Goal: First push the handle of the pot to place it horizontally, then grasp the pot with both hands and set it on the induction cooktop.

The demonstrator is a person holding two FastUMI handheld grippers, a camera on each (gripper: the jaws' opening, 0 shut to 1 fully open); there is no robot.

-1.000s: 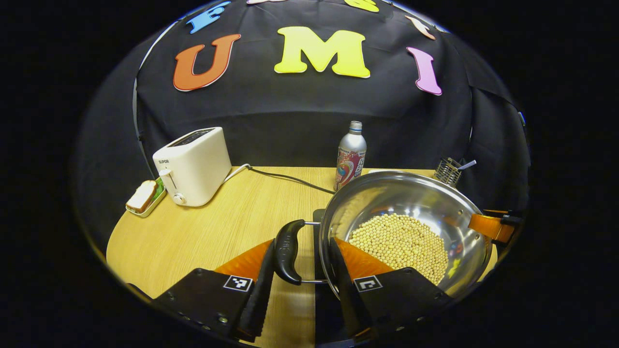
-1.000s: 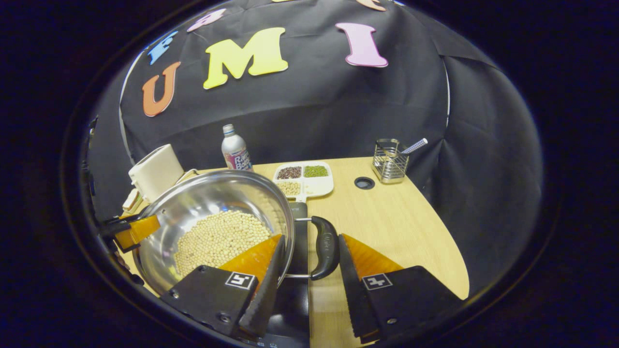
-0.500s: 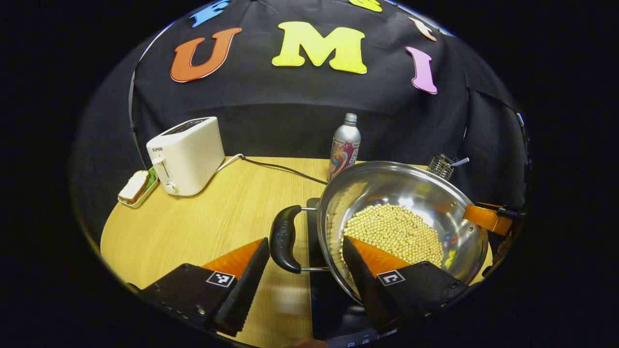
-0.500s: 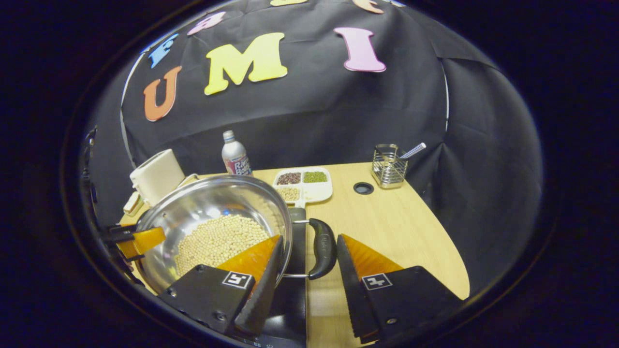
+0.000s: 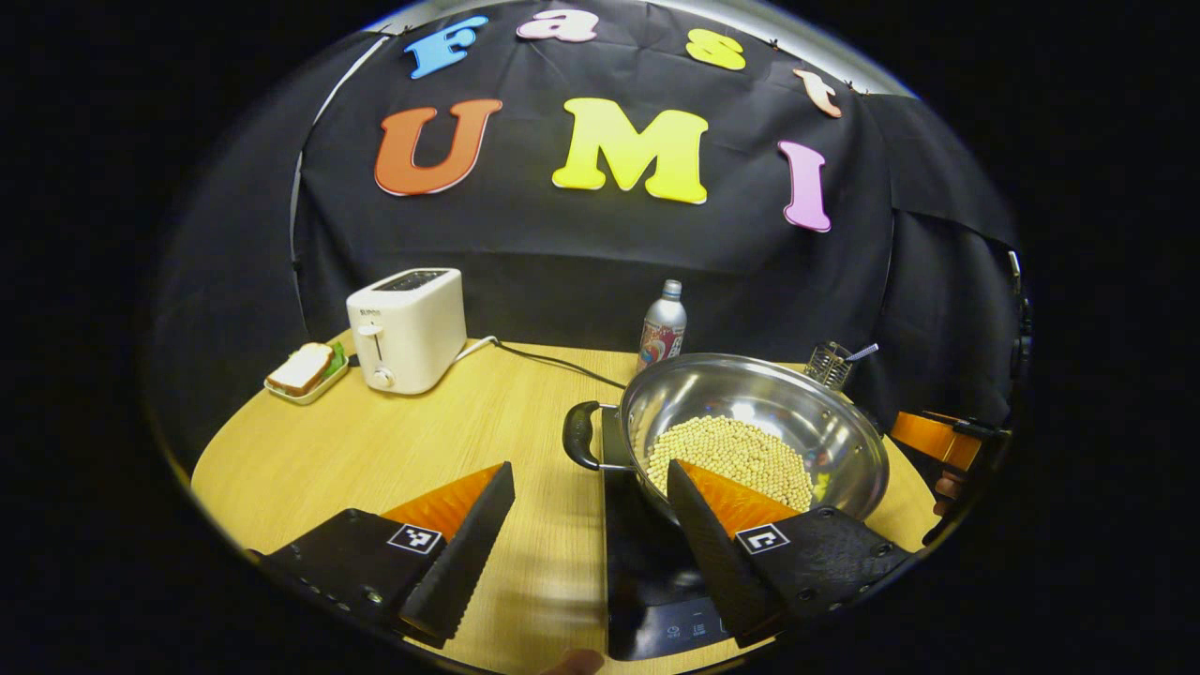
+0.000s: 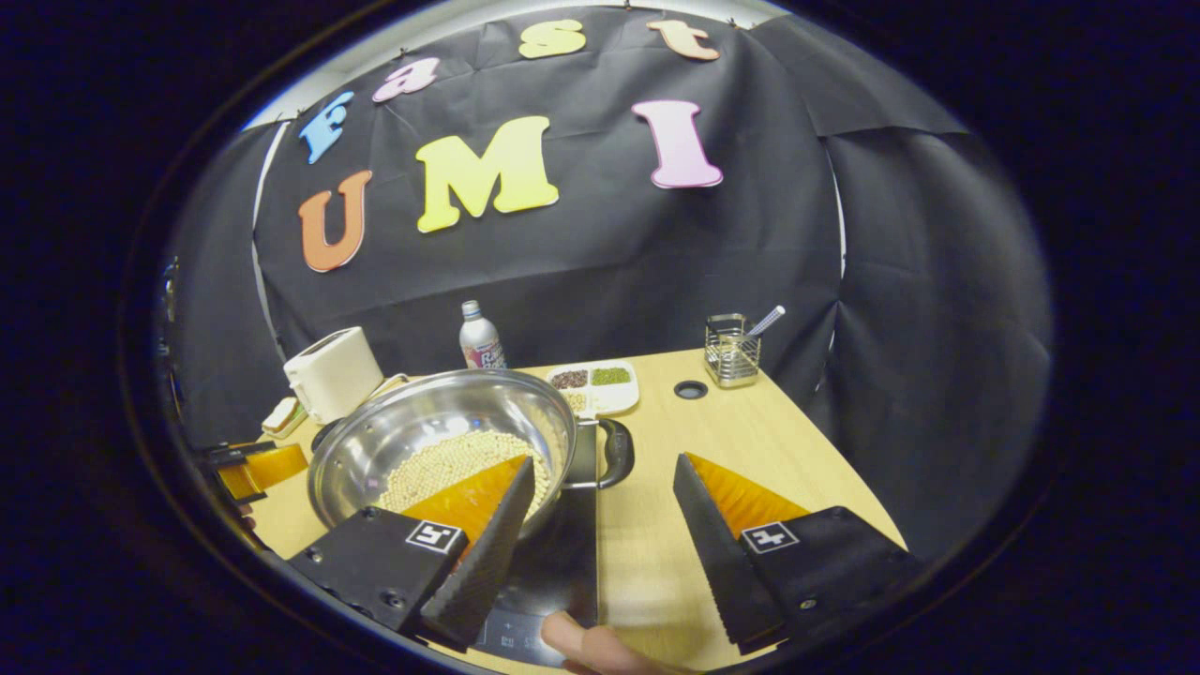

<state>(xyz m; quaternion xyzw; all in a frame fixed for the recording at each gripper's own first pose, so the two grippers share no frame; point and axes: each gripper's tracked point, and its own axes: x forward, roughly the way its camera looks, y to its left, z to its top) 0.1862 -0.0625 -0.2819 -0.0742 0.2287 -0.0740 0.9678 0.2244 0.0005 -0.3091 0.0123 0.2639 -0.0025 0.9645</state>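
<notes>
The pot [image 5: 755, 427] sat on the cooktop [image 5: 647, 572], full of pale beans [image 5: 731, 455], both black handles [image 5: 581, 434] lying level. The left gripper [image 5: 591, 511] hung released, jaws spread wide, near the pot's left handle but apart from it. The right gripper [image 6: 605, 502] was released too, fingers parted on either side of the pot's right handle [image 6: 614, 453], touching nothing. On the table [image 5: 375, 450] behind stood a toaster [image 5: 408, 328], a bottle [image 5: 662, 328], a divided tray [image 6: 600, 384] and a wire rack [image 6: 732, 349].
</notes>
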